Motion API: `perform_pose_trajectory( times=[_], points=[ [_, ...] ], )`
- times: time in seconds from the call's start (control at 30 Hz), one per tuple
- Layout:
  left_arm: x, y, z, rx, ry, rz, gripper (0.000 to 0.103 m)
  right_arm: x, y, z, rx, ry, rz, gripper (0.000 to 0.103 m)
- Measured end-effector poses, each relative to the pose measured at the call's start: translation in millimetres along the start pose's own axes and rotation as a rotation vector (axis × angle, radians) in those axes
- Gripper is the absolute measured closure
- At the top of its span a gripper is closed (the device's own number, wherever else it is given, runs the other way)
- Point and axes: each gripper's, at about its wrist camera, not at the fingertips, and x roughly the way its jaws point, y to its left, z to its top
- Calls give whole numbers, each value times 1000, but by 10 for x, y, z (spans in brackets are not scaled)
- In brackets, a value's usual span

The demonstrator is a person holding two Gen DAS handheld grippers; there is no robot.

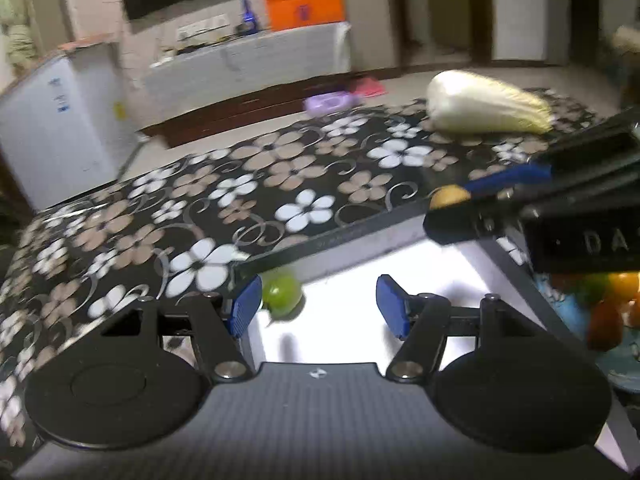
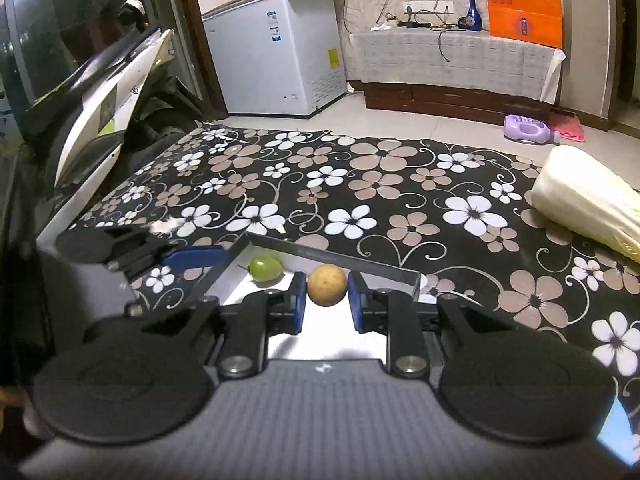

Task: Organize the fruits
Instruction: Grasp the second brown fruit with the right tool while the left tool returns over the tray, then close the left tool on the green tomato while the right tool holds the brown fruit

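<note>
Floral tablecloth (image 2: 400, 184), napa cabbage (image 2: 588, 200), white chest freezer (image 2: 276, 60), orange bag (image 2: 522, 8), blue bottle (image 2: 473, 8), purple jug (image 2: 528, 130) on floor

My right tongs (image 2: 327, 302) are clamped on a round yellow-brown fruit (image 2: 327, 285), angled downward; my left tongs (image 1: 316, 306) gape, nothing between their pads.

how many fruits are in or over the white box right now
2. A green fruit lies in the white box's far corner; a yellow-brown fruit is clamped in the right gripper above it. Others may be hidden.
</note>
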Motion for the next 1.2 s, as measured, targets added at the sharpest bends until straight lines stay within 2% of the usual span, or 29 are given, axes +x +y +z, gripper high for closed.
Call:
perform_pose_trajectory(
  times=[0.13,0.2,0.37,0.47,0.53,0.57,0.63,0.77,1.03,1.07,1.1,1.17,1.2],
  points=[
    [143,212,2,-23,23,-44,36,-2,25,-1,-6,2,10,78],
    [163,289,6,-40,29,-89,36,-4,20,-5,-7,4,11,78],
    [221,276,-28,-33,70,-156,36,-10,-17,-2,5,3,9,78],
    [96,266,-38,-40,27,-268,36,-7,-7,-2,3,2,11,78],
    [-28,304,-20,-57,-31,-306,34,-17,-10,3,6,-3,12,78],
    [-55,326,-10,-67,-40,-302,34,-26,-12,7,8,-7,10,78],
    [-15,316,-7,-63,-21,-244,34,-32,-26,12,15,-11,10,78],
    [189,254,-44,-50,78,-141,34,-31,-17,4,8,-7,12,78],
    [318,120,41,-34,107,-16,34,-36,-14,5,7,-8,16,78],
    [308,124,43,-34,101,-41,34,-34,-11,2,5,-7,17,78],
    [268,173,47,-65,93,-104,34,-34,-8,0,5,-7,17,78],
    [169,285,70,-131,60,-270,34,-36,-10,0,4,-6,18,78],
    [103,282,85,-107,33,-245,33,-39,-11,0,6,-8,17,78]
  ],
)
